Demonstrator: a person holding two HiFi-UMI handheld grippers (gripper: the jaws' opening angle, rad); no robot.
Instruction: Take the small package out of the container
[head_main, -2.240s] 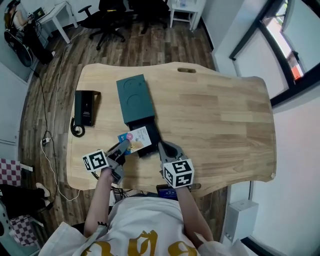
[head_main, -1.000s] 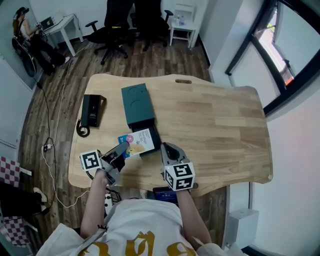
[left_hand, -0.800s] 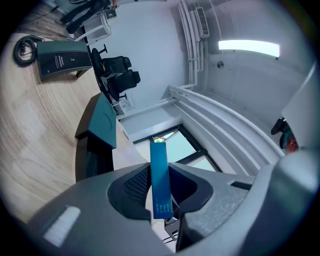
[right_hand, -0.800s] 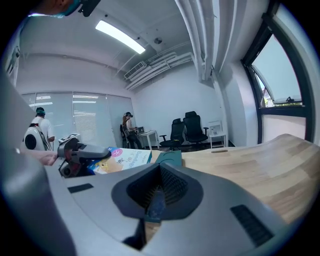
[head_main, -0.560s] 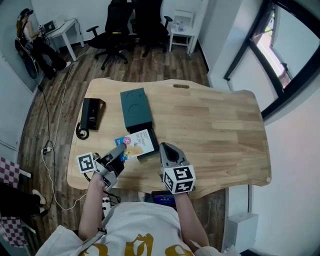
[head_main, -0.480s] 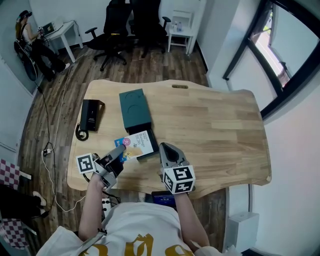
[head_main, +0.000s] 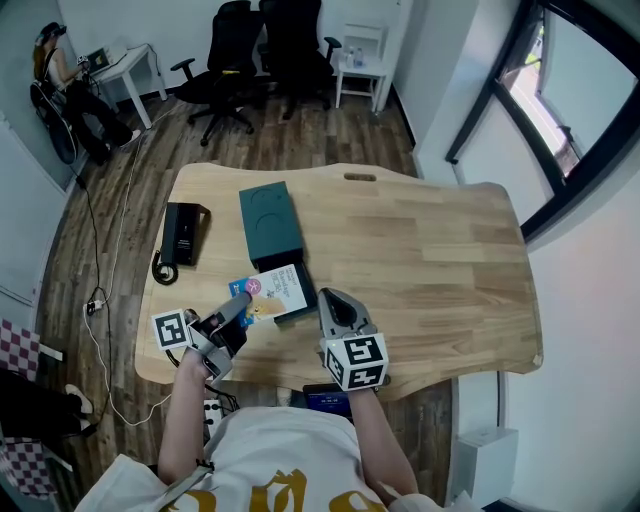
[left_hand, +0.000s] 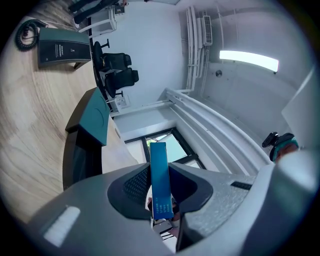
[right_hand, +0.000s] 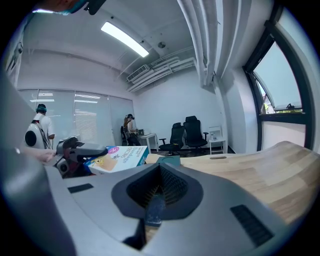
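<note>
The left claw (head_main: 243, 298), gripping the small package (head_main: 275, 289), is drawing it up and leftward off the container (head_main: 270, 214) while the right claw (head_main: 329, 301) is pinching the tray's edge; extraction is nearly finishing

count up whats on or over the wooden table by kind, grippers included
grippers: 2, the left gripper and the right gripper
small package: 1, held in the left gripper
teal container: 1
black desk phone: 1
total: 5
</note>
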